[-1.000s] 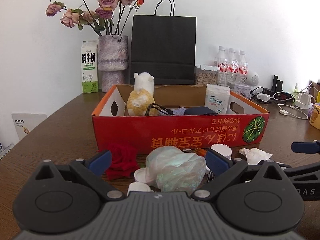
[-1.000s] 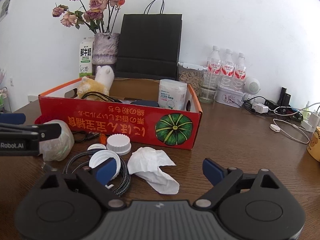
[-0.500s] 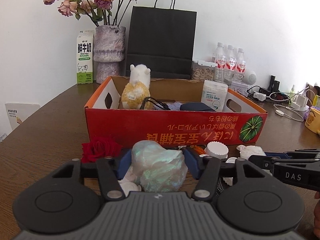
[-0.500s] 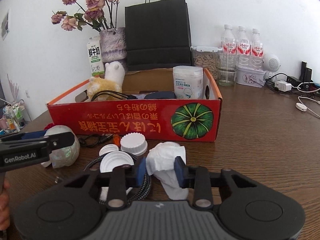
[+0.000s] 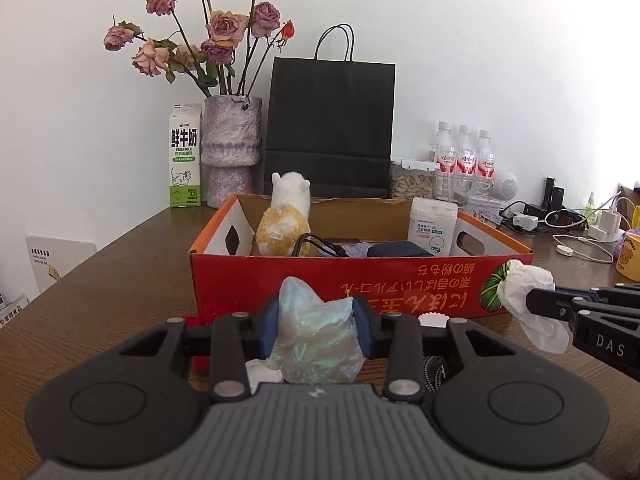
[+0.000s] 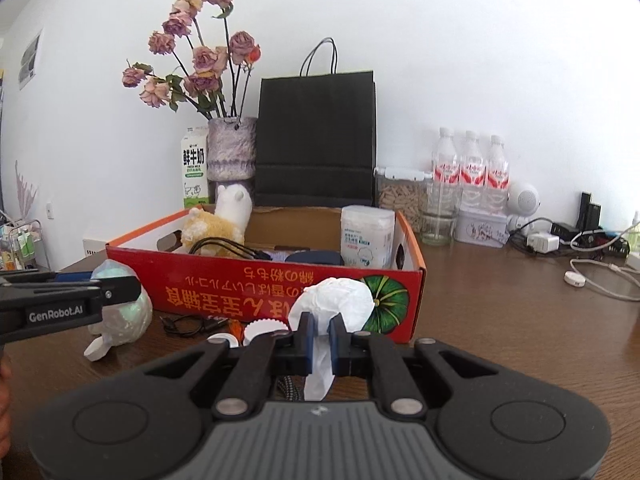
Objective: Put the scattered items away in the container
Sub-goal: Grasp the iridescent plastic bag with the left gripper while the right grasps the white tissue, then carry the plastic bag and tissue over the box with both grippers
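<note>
Two hand-held grippers work at the near edge of a brown counter (image 5: 120,272) as we tidy loose items toward a red cardboard box (image 5: 360,280). Our left hand-held gripper (image 5: 316,322) has a crumpled iridescent plastic bag (image 5: 316,344) between its blue pads, the jaws closing in on it and the pads pressing its sides. Our right hand-held gripper (image 6: 320,338) is clamped tight on a crumpled white tissue (image 6: 332,300), which bulges above the pads and trails below them, clear of the counter.

Just beyond the fingers, in front of the box, we see small things on the counter: white bottle caps (image 6: 262,327), a thin black cable (image 6: 188,325), a braided cord (image 6: 288,388) and a red fabric flower (image 5: 200,320), partly hidden behind the left gripper.

Behind them the box stands open-topped, its front printed with upside-down yellow characters and a green pumpkin (image 6: 388,304). Inside we make out a white-and-yellow plush alpaca (image 5: 286,220), a black cable (image 5: 316,244), a dark blue item (image 5: 396,249) and a white packet (image 5: 432,226) standing at the right end.

Farther back, along the white wall, stand a milk carton (image 5: 184,156), a mottled vase (image 5: 232,148) of dried roses (image 5: 208,40), a black paper bag (image 5: 332,128), a clear container of pellets (image 5: 412,180) and three water bottles (image 5: 464,160). Chargers and white cables (image 5: 580,236) lie at the far right.
</note>
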